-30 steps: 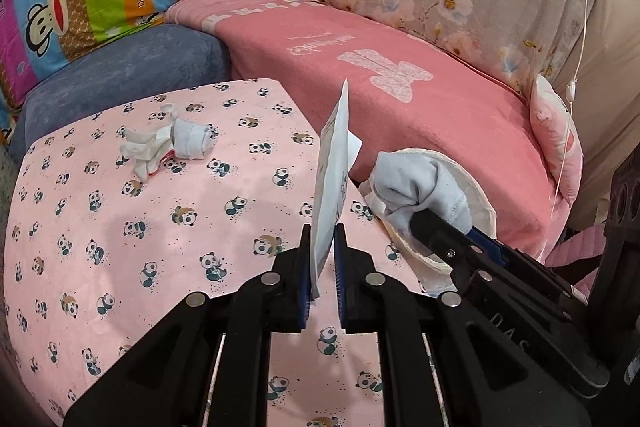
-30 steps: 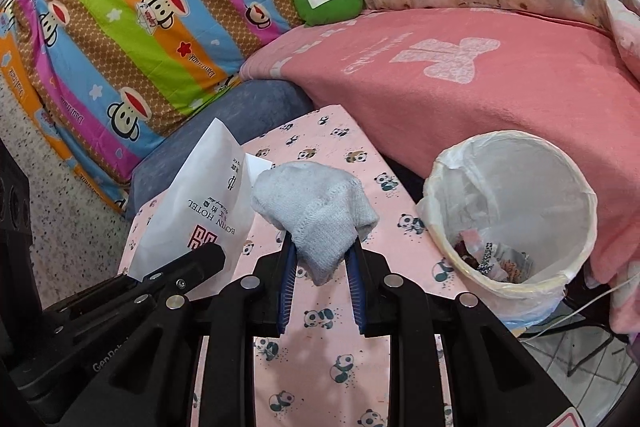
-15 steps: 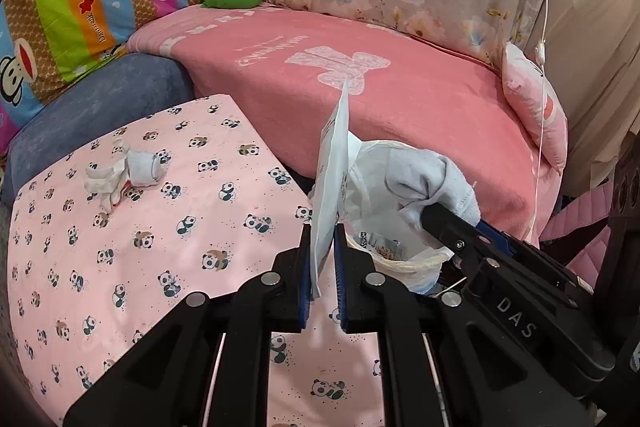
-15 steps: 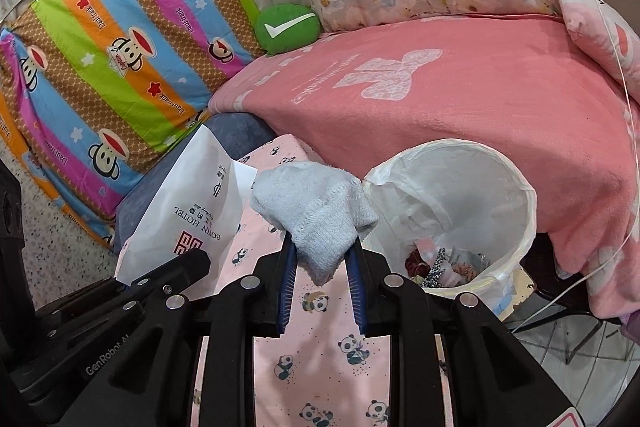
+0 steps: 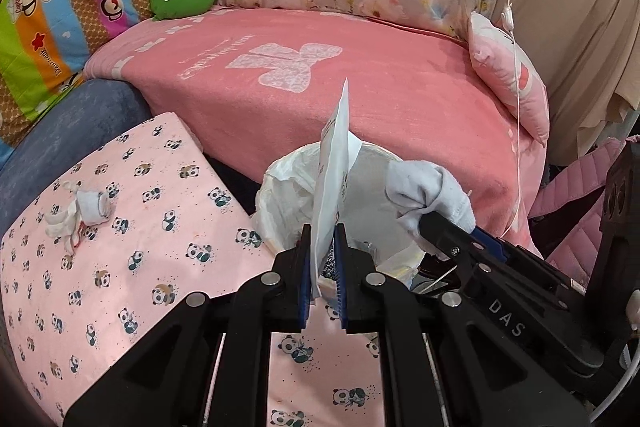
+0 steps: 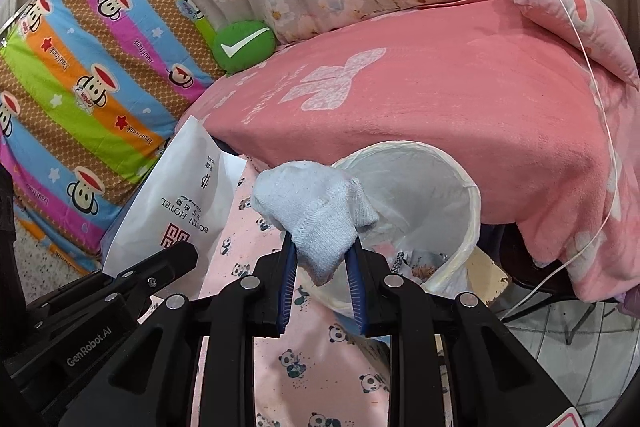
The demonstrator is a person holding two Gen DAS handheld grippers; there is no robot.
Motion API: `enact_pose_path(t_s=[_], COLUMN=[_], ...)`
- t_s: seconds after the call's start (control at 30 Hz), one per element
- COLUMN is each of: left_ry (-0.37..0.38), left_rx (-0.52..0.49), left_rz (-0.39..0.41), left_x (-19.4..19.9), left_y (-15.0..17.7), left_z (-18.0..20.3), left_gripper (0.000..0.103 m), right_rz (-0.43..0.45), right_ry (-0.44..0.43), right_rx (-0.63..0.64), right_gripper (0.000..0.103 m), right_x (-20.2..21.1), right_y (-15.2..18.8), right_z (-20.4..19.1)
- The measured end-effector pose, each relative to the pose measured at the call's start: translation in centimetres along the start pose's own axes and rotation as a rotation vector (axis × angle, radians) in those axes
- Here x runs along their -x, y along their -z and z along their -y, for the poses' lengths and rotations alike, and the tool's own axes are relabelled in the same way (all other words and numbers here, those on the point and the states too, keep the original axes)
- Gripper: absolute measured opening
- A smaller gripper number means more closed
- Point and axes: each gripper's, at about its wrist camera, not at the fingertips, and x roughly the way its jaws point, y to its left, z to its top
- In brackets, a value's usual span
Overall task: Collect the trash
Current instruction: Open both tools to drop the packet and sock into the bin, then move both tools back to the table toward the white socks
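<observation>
Left gripper (image 5: 322, 259) fingers clamped on upright white hotel paper bag (image 5: 334, 183); right gripper (image 6: 320, 267) fingers clamped on pale sock (image 6: 316, 215). Lined trash bin (image 6: 460, 227) directly ahead, below both.

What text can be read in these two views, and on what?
"BOTIN HOTEL": white paper bag, upside down; the smaller print and red seal on it are unreadable.
"DAS": right gripper body.
"GenRobot.AI": left gripper body.
"Paul Frank": striped monkey blanket, repeated; its round logo is too small.
White tick sign: green cushion.
Script on the pink blanket: too faint.
</observation>
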Motion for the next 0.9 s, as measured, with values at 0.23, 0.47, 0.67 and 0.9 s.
enact_pose_path(t_s=[0.23,0.47,0.67,0.9], left_ry=[0.038,0.028,-0.019,-0.052], left_rx=[-0.014,0.032,0.097,0.136], left_rz=[-0.024,-0.04,-0.036,-0.053], left_x=[-2.5,-4.2,-4.4,-4.5], left_y=[-1.6,-2.9,-2.4,-1.5], left_z=[1.1,0.4,-2.1,-4.2], left_gripper=[0.011,0.05,0.06,0.06], right_rz=[-0.002,-0.006,-0.016,-0.021], right_ry=[0.035,0.063,0.078,0.084], right_rx=[-0.045,-0.064,-0.04,-0.017], right_gripper=[0.024,0.024,0.024,0.041], right_x=[-0.9,-2.1,-3.4,-5.4], right_y=[-0.9,-1.8,-2.1,-2.7], right_z=[2.8,4.4,4.2,2.9])
